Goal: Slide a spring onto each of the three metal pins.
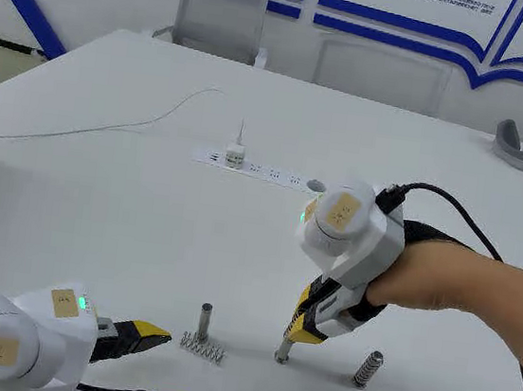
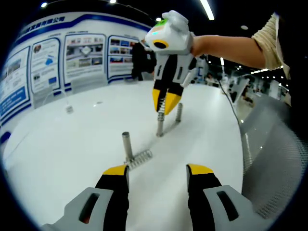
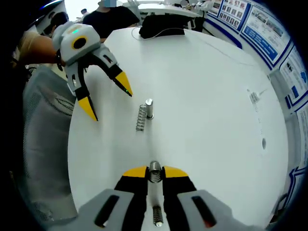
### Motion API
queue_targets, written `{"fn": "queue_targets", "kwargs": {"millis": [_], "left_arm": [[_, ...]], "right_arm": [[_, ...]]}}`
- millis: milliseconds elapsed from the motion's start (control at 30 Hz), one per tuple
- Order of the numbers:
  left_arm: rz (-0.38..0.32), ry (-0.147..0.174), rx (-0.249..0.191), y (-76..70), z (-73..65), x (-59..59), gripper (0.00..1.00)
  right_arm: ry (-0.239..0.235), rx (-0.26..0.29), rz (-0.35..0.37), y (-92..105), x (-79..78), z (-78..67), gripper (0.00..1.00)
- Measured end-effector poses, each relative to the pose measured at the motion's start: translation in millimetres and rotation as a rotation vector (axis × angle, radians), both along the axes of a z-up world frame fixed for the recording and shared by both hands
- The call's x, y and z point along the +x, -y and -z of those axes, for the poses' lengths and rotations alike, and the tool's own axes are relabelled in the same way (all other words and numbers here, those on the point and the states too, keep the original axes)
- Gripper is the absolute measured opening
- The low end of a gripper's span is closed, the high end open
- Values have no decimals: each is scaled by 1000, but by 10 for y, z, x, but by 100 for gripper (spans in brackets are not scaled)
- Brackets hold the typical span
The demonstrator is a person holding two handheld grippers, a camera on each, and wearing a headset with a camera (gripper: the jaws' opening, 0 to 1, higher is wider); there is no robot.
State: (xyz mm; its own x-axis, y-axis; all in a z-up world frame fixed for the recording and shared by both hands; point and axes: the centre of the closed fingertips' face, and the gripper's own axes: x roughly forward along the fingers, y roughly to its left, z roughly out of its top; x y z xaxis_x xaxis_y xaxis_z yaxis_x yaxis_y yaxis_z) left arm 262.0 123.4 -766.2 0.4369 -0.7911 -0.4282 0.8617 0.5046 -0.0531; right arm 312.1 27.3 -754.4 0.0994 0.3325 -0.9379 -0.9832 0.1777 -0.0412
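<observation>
Head view: find the right gripper (image 1: 307,330) pinched narrow over the middle pin (image 1: 283,352), a loose spring (image 1: 203,348) flat beside the left pin (image 1: 204,321), the left gripper (image 1: 173,368) spread wide. Left gripper view: note the held spring (image 2: 162,107) upright, long axis along that pin. Right gripper view: see it end-on between the jaws. Expect light, springy, quick to buckle; pinch mid-length, gently

I am looking across a white table (image 1: 69,210) where a white power strip (image 1: 265,170) is lying with a small plug (image 1: 235,156) sitting in it. A thin wire (image 1: 108,127) is trailing off left, and a grey chair (image 1: 222,9) is standing at the far edge.
</observation>
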Motion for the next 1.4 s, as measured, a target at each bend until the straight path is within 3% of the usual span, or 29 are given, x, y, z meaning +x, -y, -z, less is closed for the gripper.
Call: {"fn": "queue_targets", "kwargs": {"millis": [1400], "left_arm": [[-6,-11,-2,3,30,-10,48]], "right_arm": [[-22,-46,2,-3,-17,309,13]]}}
